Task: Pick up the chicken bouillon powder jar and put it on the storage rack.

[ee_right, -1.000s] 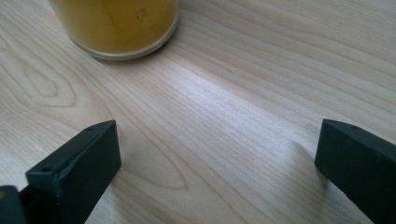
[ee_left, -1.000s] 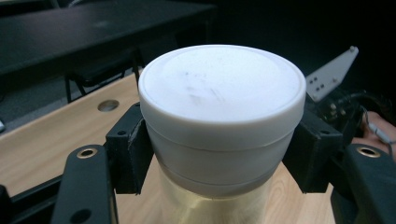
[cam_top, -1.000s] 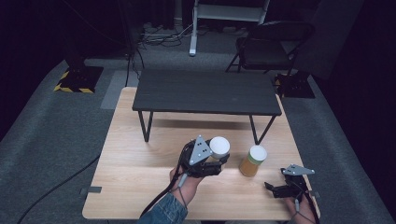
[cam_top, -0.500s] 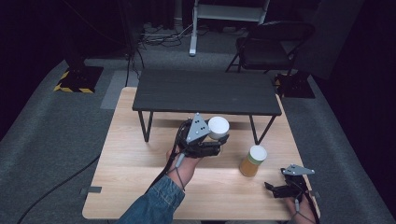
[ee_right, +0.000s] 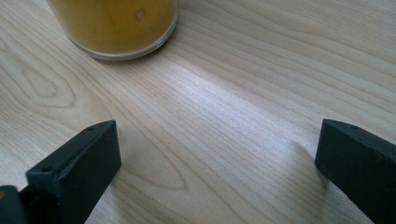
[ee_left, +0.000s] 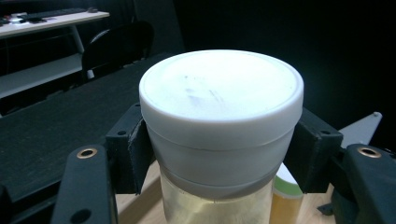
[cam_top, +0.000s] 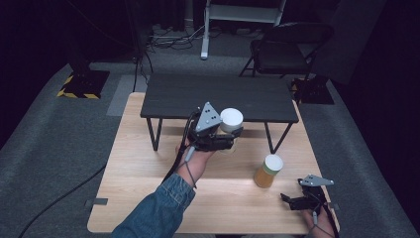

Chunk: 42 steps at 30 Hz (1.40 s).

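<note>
The dark room has a grey carpeted floor, and on it stands the light wooden worktop [cam_top: 148, 198] with a low black table [cam_top: 218, 96] set across its far half. Take that black table as your landmark.

Your left claw [cam_top: 225, 136] is raised above the worktop at the near edge of the black table, roughly at its middle. Its jaws are pinching a white-lidded jar [cam_top: 231, 120], one jaw on each side just below the lid. In the left gripper view the white-lidded jar [ee_left: 219, 135] stands upright between the jaws, with pale translucent contents under the lid.

A second jar [cam_top: 268, 171], amber with a pale lid, stands upright on the worktop, nearer to you than the black table and below its right leg. In the right gripper view the base of the second jar [ee_right: 114, 25] rests on the wood ahead of the jaws.

Your right claw [cam_top: 292, 201] lies low at the worktop's near right corner, just beside the second jar, jaws spread wide with nothing between them.
</note>
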Each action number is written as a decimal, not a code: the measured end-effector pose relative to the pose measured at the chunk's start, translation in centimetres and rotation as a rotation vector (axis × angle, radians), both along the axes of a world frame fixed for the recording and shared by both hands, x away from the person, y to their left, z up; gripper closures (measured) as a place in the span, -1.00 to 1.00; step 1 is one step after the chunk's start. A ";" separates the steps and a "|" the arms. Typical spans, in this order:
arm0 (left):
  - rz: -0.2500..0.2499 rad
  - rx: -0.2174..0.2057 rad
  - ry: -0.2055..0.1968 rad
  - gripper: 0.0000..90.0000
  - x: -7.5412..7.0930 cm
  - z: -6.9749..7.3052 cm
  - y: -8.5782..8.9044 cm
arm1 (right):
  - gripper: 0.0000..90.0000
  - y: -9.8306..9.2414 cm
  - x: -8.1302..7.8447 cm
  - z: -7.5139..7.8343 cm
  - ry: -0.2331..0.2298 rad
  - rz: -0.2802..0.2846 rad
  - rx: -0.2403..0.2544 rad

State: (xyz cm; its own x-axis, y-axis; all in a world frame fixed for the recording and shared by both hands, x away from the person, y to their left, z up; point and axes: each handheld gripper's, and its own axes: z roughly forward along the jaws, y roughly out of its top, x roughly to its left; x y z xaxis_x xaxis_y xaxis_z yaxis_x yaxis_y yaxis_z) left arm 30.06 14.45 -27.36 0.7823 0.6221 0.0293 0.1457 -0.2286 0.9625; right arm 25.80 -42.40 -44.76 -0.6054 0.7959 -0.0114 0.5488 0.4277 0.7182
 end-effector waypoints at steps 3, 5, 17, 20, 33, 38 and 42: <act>0.011 0.003 0.001 -0.26 0.5 0.4 0.2 | -1.00 0.0 0.0 0.0 0.000 -0.001 0.000; 0.016 0.021 -0.002 -0.26 0.9 1.0 0.2 | -1.00 0.0 0.0 0.0 0.000 -0.002 0.000; 0.060 0.063 -0.049 -0.27 2.5 3.6 1.7 | -1.00 0.0 0.0 0.0 0.000 -0.004 0.000; 0.080 0.061 -0.036 -0.27 3.1 4.2 2.1 | -1.00 0.1 0.0 0.0 0.000 -0.008 0.001; 0.184 0.087 -0.024 -0.27 6.0 5.4 2.4 | -1.00 0.1 0.0 0.0 0.000 -0.012 0.001; 0.203 0.078 -0.013 -0.27 7.2 5.1 2.6 | -1.00 0.1 0.0 0.0 0.001 -0.015 0.001; 0.234 0.100 -0.016 -0.28 8.0 5.2 2.3 | -1.00 0.1 0.0 0.0 0.001 -0.016 0.001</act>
